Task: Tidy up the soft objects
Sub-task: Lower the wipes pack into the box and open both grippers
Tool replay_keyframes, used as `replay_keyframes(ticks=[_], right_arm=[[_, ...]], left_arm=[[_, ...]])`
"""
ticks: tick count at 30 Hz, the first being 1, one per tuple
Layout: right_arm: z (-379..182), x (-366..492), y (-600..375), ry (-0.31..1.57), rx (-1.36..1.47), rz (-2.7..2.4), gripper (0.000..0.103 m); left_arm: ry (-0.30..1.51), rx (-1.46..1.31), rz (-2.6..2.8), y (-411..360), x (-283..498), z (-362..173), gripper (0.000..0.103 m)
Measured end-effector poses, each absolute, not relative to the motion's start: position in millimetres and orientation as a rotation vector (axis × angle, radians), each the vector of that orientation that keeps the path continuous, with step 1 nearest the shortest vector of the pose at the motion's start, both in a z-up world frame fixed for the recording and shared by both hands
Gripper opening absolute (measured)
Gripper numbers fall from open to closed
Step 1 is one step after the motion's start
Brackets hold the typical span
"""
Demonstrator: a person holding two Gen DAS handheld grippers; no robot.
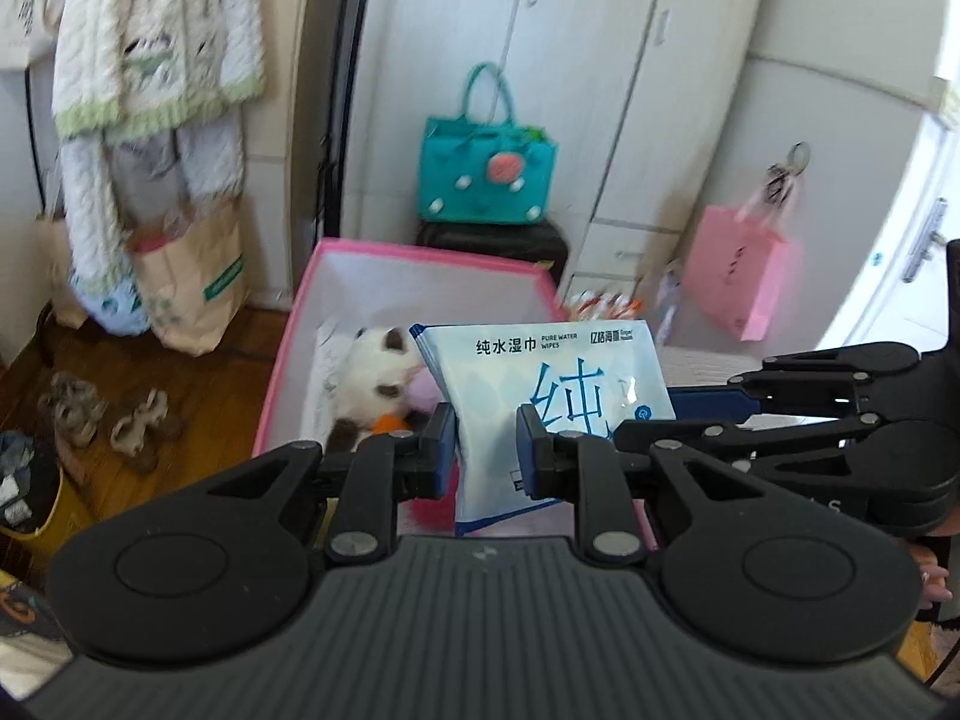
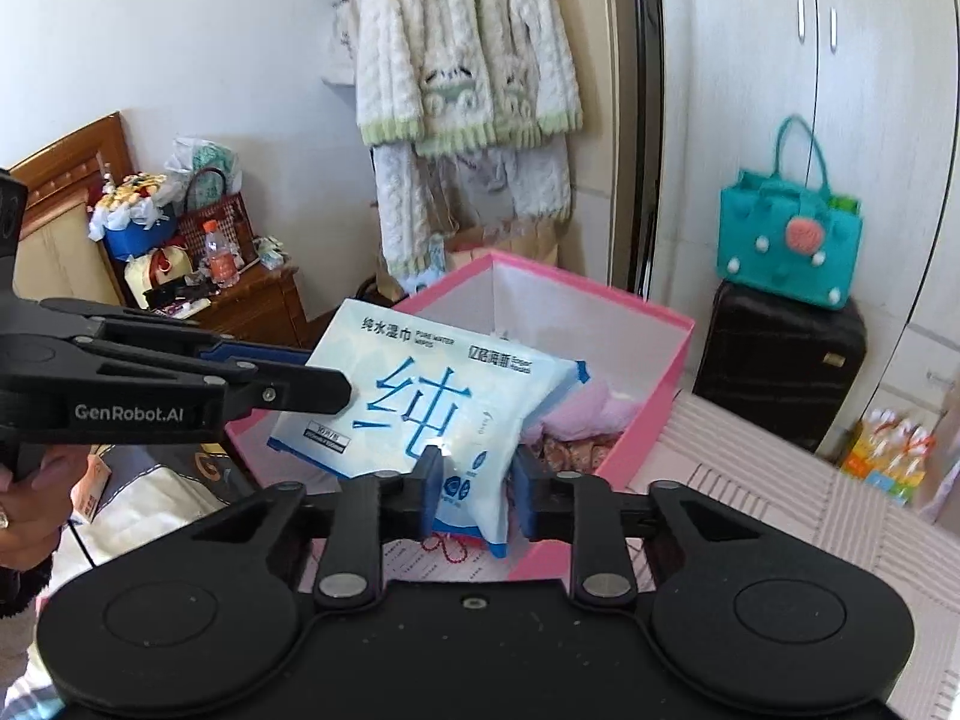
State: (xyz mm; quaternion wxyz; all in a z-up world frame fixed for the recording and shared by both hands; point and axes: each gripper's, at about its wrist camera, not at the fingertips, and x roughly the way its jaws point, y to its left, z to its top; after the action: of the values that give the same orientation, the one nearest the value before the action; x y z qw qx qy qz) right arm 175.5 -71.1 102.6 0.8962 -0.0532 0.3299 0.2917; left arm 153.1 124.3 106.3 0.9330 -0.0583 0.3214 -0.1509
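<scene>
A light-blue wipes pack hangs over the open pink box, held at both ends. In the left wrist view my left gripper is shut on its lower end. My right gripper reaches in from the right to the pack's right edge. The right wrist view has the wipes pack between the pads of my right gripper, which is shut on it. There my left gripper pinches its left corner. The pink box holds a plush cat and pink cloth.
A teal handbag sits on a black suitcase behind the box. A knit cardigan hangs at the left above a paper bag and slippers. A pink bag hangs at the wardrobe. A cluttered bedside cabinet stands at the left.
</scene>
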Motion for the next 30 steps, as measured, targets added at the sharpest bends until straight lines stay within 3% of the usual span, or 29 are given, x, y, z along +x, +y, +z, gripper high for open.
replay_keyframes(ticks=[13, 30], right_arm=[[50.8, 233.1, -31.9, 0.883, -0.079, 0.624, 0.028], [45.9, 235.1, -27.2, 0.853, -0.184, 0.575, 0.029]], left_arm=[[0.822, -0.022, -0.224, 140.0, 199.7, 64.9, 0.02], [0.805, 0.132, -0.202, 118.2, 207.2, 45.5, 0.024]])
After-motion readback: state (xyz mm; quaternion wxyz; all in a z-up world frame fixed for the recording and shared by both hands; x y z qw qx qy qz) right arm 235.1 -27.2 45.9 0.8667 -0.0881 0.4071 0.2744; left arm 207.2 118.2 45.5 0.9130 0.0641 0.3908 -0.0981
